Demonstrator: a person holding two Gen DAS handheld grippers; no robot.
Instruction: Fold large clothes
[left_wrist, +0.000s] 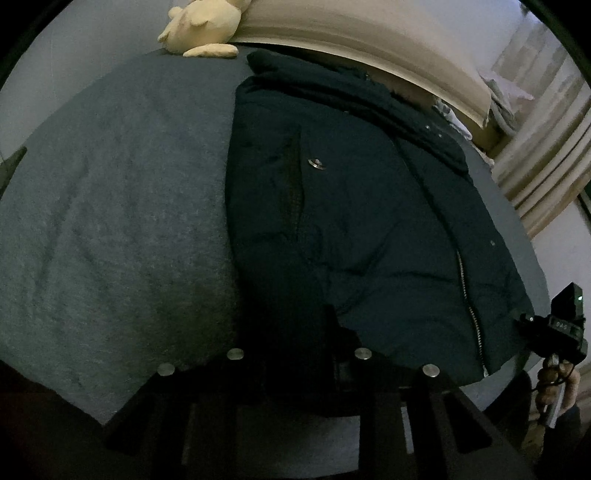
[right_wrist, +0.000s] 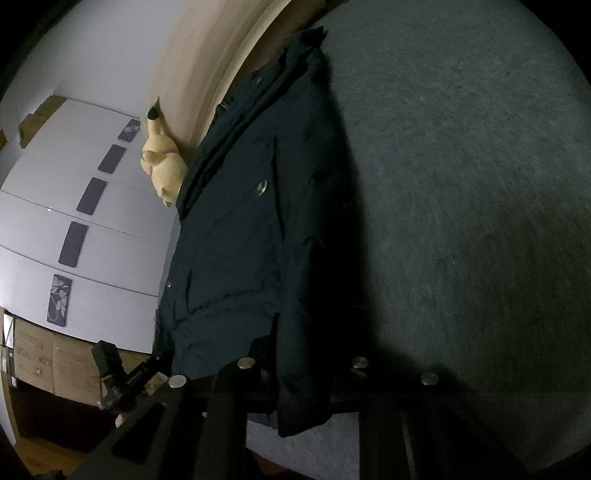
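A large dark navy padded jacket lies spread on a grey bed cover, its zip and snap buttons facing up. My left gripper sits at the jacket's near hem, and dark fabric fills the narrow gap between its fingers. In the right wrist view the jacket runs away from me, and its near corner hangs between the fingers of my right gripper, which is pinched on it. The right gripper's body and a hand show at the jacket's right edge. The fingertips are lost in shadow.
A yellow plush toy rests at the far edge of the bed against a beige headboard. A white wardrobe and cardboard boxes stand beside the bed. Curtains hang at the right.
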